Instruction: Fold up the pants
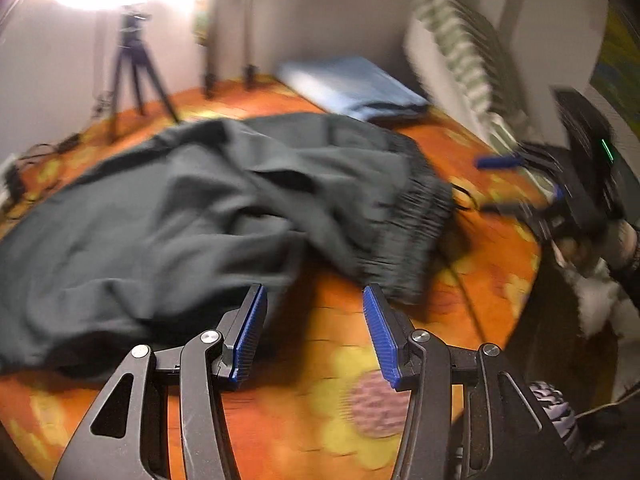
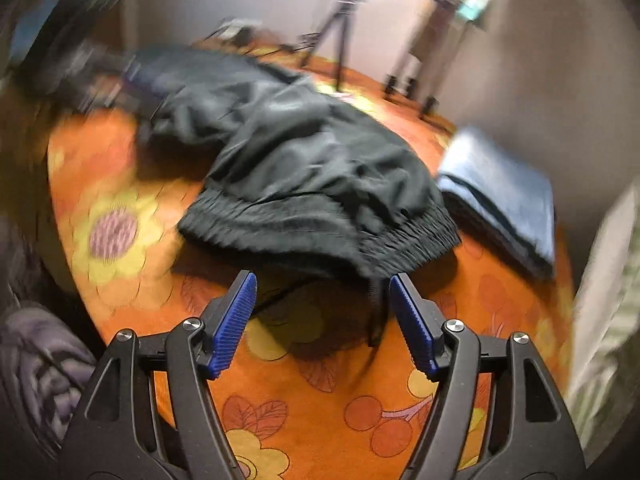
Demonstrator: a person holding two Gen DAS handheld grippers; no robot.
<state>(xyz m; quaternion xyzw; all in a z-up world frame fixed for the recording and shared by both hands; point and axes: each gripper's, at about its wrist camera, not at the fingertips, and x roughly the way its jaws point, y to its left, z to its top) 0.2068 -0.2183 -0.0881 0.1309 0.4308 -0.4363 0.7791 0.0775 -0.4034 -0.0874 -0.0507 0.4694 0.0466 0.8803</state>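
Observation:
Dark grey pants (image 1: pixel 192 208) lie crumpled on an orange floral cloth (image 1: pixel 304 400), their gathered elastic waistband (image 1: pixel 416 216) toward the right. My left gripper (image 1: pixel 314 294) is open and empty just in front of the pants' near edge. The right gripper (image 1: pixel 520 184) shows blurred at the right of the left wrist view. In the right wrist view the pants (image 2: pixel 304 164) lie ahead, waistband (image 2: pixel 320 236) nearest. My right gripper (image 2: pixel 322 280) is open and empty just short of the waistband, over a thin drawstring (image 2: pixel 374 312).
A folded light blue cloth (image 1: pixel 352 84) lies behind the pants near the wall; it also shows in the right wrist view (image 2: pixel 504 196). Tripods (image 1: pixel 136 76) and stands are at the back. A striped cushion (image 1: pixel 460 52) leans at the right.

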